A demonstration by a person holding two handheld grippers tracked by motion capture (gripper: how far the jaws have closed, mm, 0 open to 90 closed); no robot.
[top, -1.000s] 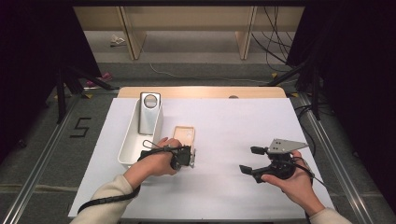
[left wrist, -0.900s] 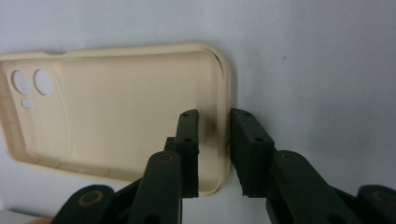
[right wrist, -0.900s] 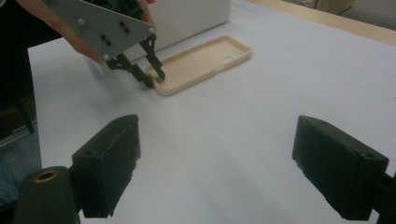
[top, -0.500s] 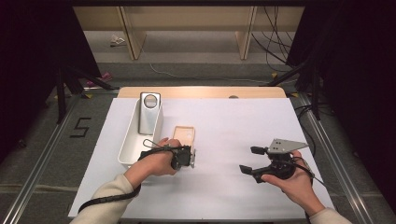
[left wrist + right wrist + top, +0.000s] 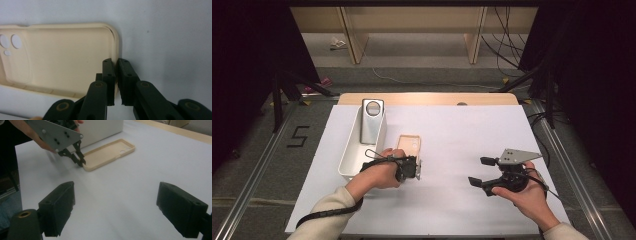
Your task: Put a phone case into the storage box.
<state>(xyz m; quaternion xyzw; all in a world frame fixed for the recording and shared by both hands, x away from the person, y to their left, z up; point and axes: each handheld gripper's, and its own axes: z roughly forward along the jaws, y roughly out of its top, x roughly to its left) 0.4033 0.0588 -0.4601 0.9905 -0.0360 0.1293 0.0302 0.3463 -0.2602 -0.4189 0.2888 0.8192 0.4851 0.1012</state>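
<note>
White table (image 5: 472, 150): my work surface. White bin (image 5: 357, 150): just left of the case. Cream phone case (image 5: 62, 55): flat, inside up. My left tongs (image 5: 116, 75): jaws just closing, now pinching its rim, so lifting looks possible. My right tongs (image 5: 120, 207): agape, empty, well apart

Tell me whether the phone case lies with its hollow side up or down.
Hollow side up. The phone case lies flat on the table, its raised rim and inner face showing, and the left gripper pinches one rim.
</note>
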